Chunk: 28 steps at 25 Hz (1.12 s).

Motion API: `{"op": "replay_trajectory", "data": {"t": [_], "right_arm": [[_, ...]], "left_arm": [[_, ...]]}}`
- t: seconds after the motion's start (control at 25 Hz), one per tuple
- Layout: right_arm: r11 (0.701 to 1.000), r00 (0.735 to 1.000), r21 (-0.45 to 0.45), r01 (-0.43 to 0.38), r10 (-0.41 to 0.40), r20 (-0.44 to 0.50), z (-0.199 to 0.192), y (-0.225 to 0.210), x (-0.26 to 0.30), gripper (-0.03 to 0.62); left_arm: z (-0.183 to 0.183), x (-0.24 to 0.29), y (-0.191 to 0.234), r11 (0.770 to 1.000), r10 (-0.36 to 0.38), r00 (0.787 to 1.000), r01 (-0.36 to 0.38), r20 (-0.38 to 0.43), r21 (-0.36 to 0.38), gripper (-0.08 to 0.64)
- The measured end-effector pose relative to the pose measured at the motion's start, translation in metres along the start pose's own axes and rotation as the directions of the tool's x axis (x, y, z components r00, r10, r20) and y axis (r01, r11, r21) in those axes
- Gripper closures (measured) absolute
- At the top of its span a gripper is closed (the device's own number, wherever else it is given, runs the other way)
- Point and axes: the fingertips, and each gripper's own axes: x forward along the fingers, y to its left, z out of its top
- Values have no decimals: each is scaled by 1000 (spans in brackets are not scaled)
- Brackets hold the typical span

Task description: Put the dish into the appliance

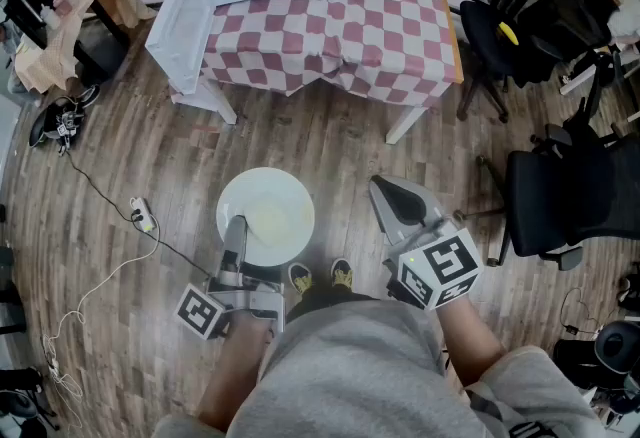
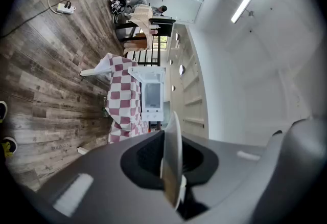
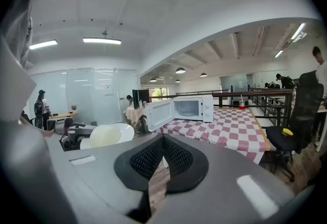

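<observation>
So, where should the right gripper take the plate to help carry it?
By the thin rim on the plate's right edge, coming in level from the right, one jaw above and one below. The plate lies flat, and the left gripper already pinches its near left rim, so the right side is free.

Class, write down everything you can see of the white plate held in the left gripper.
The plate is round, plain white and smooth, like glazed ceramic, with a shallow well, a wide rim and a faint cream tint at its centre. It looks empty. It hangs roughly level above the wood floor, just ahead of the person's feet. The left gripper is clamped on its near-left rim, and nothing else touches it.
</observation>
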Motion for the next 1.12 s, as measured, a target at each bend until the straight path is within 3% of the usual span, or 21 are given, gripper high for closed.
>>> {"op": "replay_trajectory", "data": {"t": [0.44, 1.12], "right_arm": [[999, 1000, 50, 21, -22, 10, 3, 7, 4, 597], [1000, 1000, 12, -26, 26, 1, 5, 65, 22, 597]], "left_arm": [[11, -6, 2, 1000, 0, 1000, 0, -9, -10, 528], [42, -22, 1, 999, -30, 999, 29, -43, -15, 528]]}}
